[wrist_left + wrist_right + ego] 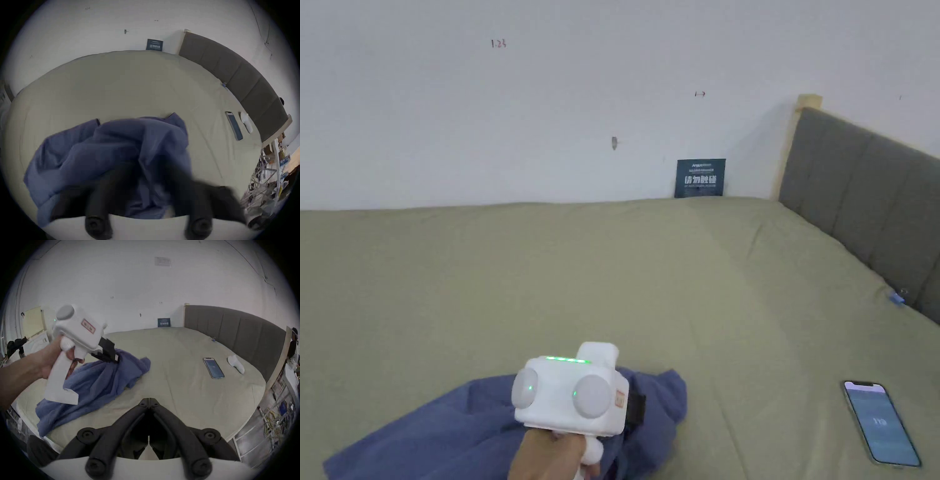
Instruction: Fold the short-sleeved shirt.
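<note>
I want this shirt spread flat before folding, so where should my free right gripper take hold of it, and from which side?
Probably the loose bunched end of the blue shirt, on the side toward the phone. The left gripper already lifts the middle, and that end lies free on the bed. Come in low from the phone side with the right gripper, now closed and empty.

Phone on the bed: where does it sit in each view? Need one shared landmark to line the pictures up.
Head view: phone at lower right, flat on the sheet.
Left gripper view: phone at right of centre, beside a white sock, below the headboard.
Right gripper view: phone at right of centre, left of the sock.
Shared landmark: dark sign against the wall at the bed's far edge, left of the grey headboard.
</note>
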The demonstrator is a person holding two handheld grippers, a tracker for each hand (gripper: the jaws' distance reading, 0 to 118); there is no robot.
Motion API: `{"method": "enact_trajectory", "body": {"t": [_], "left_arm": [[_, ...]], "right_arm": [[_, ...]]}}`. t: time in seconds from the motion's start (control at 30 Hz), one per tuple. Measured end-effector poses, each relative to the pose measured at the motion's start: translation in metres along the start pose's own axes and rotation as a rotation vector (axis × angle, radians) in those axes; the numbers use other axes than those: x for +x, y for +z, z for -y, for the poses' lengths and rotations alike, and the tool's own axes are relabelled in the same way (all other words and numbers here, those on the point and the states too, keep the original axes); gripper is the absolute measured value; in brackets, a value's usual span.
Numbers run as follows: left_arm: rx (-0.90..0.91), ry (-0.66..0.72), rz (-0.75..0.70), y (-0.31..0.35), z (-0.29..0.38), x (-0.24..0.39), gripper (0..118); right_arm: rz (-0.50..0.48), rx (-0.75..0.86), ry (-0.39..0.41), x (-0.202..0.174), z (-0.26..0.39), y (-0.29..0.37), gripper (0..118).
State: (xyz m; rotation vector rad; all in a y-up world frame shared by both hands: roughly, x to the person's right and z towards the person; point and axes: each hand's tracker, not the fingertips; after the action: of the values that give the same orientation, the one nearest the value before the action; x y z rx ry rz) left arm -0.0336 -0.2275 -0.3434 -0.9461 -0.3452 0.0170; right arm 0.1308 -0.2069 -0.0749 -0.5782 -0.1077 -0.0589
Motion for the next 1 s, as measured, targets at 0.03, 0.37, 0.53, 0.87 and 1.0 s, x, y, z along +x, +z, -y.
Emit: {"method": "enact_trajectory", "body": {"t": [0.03,0.37,0.53,0.87,1.0], "left_arm": [[-0.012,-0.011,-0.003,0.002,0.005,-0.003,117],[0.388,0.002,-0.174,0.214,0.084,-0.07,0],[0.514,0.052,-0.276,0.318,0.152,-0.111,0],[0.59,0.206,-0.432,0.39,0.235,-0.164,0],[0.51,0.212,-0.43,0.377,0.23,-0.179,0]], "right_arm": [[-0.002,-0.002,0.0,0.001,0.0,0.0,0],[-0.079,0.108,0.024,-0.024,-0.018,0.036,0],[-0.112,0.174,0.049,-0.041,-0.027,0.061,0],[-0.17,0.256,0.075,-0.073,-0.041,0.077,0],[-0.179,0.252,0.093,-0.079,-0.041,0.074,0]]}}
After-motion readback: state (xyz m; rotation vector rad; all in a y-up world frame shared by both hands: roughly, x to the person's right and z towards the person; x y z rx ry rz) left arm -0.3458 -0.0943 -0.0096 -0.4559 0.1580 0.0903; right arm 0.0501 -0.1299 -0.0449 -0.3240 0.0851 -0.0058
